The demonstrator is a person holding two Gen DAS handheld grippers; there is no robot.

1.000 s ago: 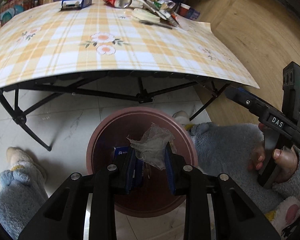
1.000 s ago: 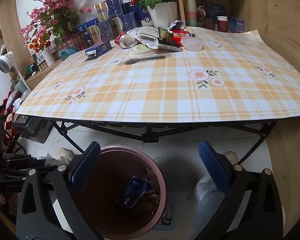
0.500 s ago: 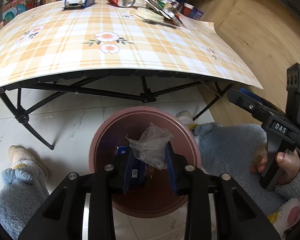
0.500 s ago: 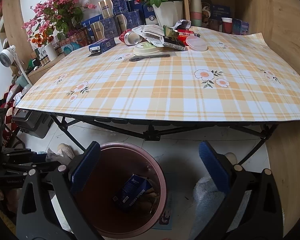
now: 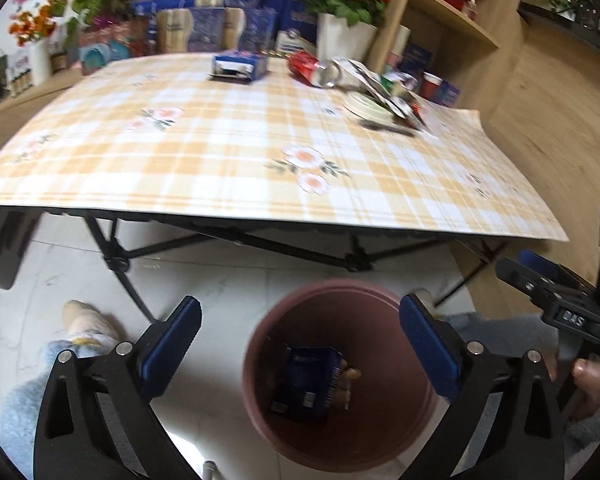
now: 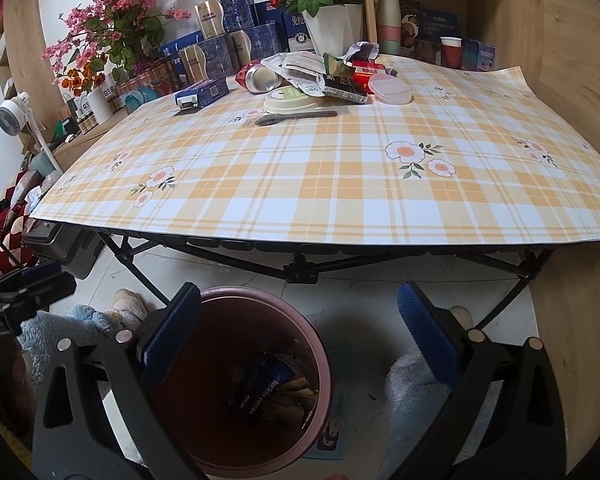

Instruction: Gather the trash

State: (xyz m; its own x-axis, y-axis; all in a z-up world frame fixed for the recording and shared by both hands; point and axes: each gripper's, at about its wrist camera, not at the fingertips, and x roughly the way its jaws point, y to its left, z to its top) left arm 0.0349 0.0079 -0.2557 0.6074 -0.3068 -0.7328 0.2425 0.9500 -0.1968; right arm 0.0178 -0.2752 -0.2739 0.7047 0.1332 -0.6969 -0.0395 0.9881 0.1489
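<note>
A pink-brown trash bin (image 5: 260, 344) stands on the floor below the table's front edge, with a dark blue packet (image 5: 312, 380) inside; it also shows in the right wrist view (image 6: 324, 364). My left gripper (image 5: 300, 344) is open and empty above the bin. My right gripper (image 6: 300, 344) is open and empty, just right of the bin. Trash lies at the table's far side: a red can (image 6: 260, 76), crumpled wrappers (image 6: 312, 68), a round lid (image 6: 288, 100), a clear lid (image 6: 390, 88), a dark strip (image 6: 296, 117) and a blue box (image 6: 202, 94).
The table (image 6: 320, 184) has a yellow plaid cloth and black folding legs (image 6: 300, 268). Boxes, flower pots (image 6: 332, 36) and cups stand behind it. A wooden shelf (image 5: 452, 16) is at the right. My slippered feet (image 5: 84, 324) are on the white floor.
My left gripper opened and let go of the crumpled clear plastic, which is no longer seen. The left view tilted up toward the table. The right gripper stayed open.
</note>
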